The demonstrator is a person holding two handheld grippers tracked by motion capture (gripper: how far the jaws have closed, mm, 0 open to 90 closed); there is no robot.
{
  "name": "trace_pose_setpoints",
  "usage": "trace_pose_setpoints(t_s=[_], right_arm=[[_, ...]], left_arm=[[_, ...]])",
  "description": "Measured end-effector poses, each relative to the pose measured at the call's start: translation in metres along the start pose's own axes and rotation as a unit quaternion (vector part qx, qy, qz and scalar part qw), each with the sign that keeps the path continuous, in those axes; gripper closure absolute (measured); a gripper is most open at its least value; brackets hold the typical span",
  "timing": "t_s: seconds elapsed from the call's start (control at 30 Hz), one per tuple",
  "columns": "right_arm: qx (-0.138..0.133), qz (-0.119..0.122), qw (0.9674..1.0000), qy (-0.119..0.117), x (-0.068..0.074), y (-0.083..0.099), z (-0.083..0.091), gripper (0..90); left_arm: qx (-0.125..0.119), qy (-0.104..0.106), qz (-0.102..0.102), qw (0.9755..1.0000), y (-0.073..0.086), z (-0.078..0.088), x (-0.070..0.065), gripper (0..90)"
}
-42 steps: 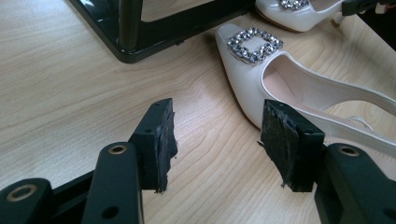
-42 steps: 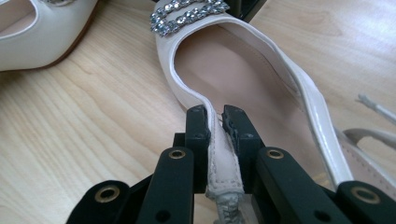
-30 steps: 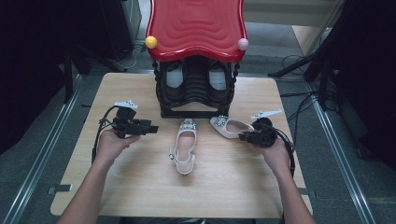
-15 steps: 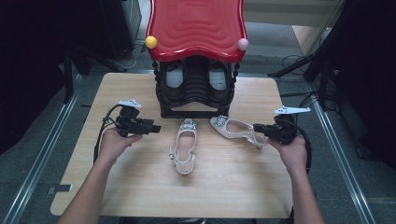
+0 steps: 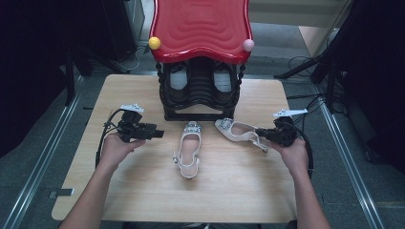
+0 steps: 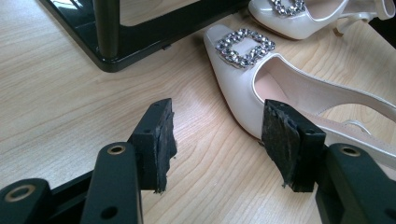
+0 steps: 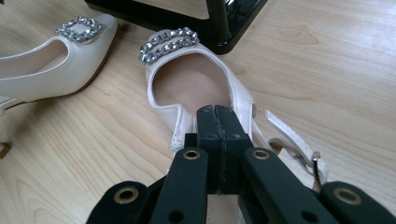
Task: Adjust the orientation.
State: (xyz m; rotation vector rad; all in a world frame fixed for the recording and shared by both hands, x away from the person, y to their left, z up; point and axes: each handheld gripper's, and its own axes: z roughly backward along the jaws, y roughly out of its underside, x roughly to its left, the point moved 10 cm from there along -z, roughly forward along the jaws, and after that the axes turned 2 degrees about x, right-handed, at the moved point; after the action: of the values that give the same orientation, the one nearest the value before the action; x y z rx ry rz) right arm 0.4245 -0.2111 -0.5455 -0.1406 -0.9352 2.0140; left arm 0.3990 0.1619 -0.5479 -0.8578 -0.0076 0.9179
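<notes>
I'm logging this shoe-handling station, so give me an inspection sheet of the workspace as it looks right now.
Surface: light wooden table, bare in front.
Job's things: two white slingback shoes with rhinestone buckles; the middle shoe lies toe toward the rack, the right shoe lies angled beside it, apart.
Clutter: nothing seen.
Grippers: left gripper open, holding nothing, aimed at the middle shoe; right gripper shut on the right shoe's heel end.
Cables: black cable loops from the left gripper; another trails behind the right hand.
Surroundings: black shoe rack with red top at the table's far edge; dark floor around.
</notes>
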Motion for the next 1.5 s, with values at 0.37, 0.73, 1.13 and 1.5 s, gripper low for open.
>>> trace_pose_setpoints(t_s=[0.37, 0.73, 1.13, 1.5], right_arm=[[-0.014, 0.005, 0.9998, 0.009, 0.0, -0.008, 0.005, 90.0], [0.066, 0.054, 0.9963, -0.012, 0.023, 0.007, -0.026, 90.0], [0.085, 0.058, 0.9939, -0.041, 0.05, 0.008, -0.032, 90.0], [0.031, 0.016, 0.9993, -0.015, 0.021, -0.003, -0.011, 90.0]], left_arm=[[0.001, -0.002, 0.001, 1.0, 0.001, 0.0, 0.001, 44.5], [-0.004, -0.001, 0.005, 1.0, 0.004, 0.004, 0.002, 44.6], [-0.005, 0.0, 0.004, 1.0, 0.001, 0.002, 0.001, 44.6], [-0.004, 0.001, 0.002, 1.0, 0.0, 0.001, 0.001, 44.7]])
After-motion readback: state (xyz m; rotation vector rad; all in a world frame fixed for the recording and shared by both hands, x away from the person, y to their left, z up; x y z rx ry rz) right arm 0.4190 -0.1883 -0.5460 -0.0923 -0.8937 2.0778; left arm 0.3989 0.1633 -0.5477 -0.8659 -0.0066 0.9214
